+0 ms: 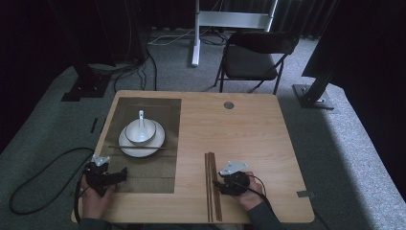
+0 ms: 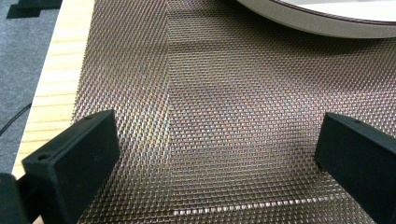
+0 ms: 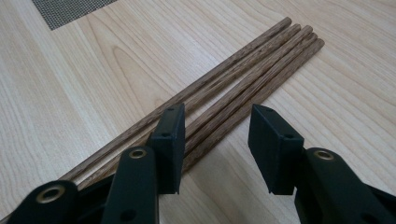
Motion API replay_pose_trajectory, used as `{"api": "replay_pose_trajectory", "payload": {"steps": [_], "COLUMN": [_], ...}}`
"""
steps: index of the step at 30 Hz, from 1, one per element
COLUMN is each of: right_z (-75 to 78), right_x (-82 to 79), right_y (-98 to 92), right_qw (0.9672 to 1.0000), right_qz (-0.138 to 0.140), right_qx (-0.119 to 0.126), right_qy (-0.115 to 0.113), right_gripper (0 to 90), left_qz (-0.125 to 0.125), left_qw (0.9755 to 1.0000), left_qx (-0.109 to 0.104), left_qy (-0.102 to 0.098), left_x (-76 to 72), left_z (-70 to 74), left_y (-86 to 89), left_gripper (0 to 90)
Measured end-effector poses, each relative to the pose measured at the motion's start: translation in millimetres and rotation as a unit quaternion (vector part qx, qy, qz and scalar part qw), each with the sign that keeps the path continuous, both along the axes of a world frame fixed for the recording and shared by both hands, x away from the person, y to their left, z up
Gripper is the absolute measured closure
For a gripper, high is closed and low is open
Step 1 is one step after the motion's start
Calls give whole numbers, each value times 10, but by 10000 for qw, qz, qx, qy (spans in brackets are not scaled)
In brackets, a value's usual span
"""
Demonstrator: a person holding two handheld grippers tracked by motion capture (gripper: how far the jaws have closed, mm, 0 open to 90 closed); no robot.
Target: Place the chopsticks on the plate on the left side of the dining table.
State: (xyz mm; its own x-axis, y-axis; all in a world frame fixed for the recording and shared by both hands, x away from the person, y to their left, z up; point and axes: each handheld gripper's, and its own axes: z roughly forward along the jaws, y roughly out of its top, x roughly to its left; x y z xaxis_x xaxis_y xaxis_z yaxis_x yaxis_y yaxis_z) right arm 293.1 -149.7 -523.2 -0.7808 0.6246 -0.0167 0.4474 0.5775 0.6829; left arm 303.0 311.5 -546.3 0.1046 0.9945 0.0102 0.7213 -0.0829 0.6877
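Observation:
Several brown wooden chopsticks (image 1: 212,184) lie side by side on the bare tabletop, running front to back. My right gripper (image 1: 218,184) stands over them from the right. In the right gripper view the chopsticks (image 3: 261,60) pass under and between its jaws; the right gripper (image 3: 217,126) is open, one jaw resting over the bundle and the other beside it. My left gripper (image 1: 119,175) hovers open over the near part of the dark woven placemat (image 1: 153,167). Nothing lies between the left gripper (image 2: 215,144) and the placemat (image 2: 210,93).
A white plate (image 1: 129,148) on the placemat carries a white bowl (image 1: 140,132) with a spoon (image 1: 141,117) in it, and a single chopstick (image 1: 163,147) lies across the plate's near rim. The plate's edge (image 2: 317,23) is ahead of the left gripper. A chair (image 1: 253,57) stands beyond the table.

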Motion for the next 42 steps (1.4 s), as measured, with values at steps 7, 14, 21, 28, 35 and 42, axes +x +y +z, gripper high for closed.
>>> {"api": "replay_pose_trajectory", "payload": {"steps": [7, 14, 21, 28, 35, 42], "right_z": [-30, -62, -73, -89, -92, -85], "right_x": [8, 18, 24, 44, 77, 108], "right_y": [4, 23, 29, 24, 35, 30], "right_qw": [10000, 9998, 9997, 9996, 9993, 9985], "right_qz": [-9, -44, -80, -146, -267, -441], "right_qx": [-57, -175, -211, -210, -209, -220], "right_qy": [42, 55, 56, 123, 171, 223], "right_gripper": [585, 610, 632, 661, 689, 763], "left_qz": [-1, -1, -1, 0, 0, 1], "left_qw": [10000, 10000, 10000, 10000, 10000, 10000], "left_qx": [1, 1, 0, 1, 1, 1], "left_qy": [0, -1, 0, 0, 0, -1], "left_x": [0, 0, 0, 0, 0, 0], "left_z": [0, 0, 0, 0, 0, 0], "left_y": [0, 0, 0, 0, 0, 0], "left_gripper": [1, 2, 1, 2, 2, 2]}}
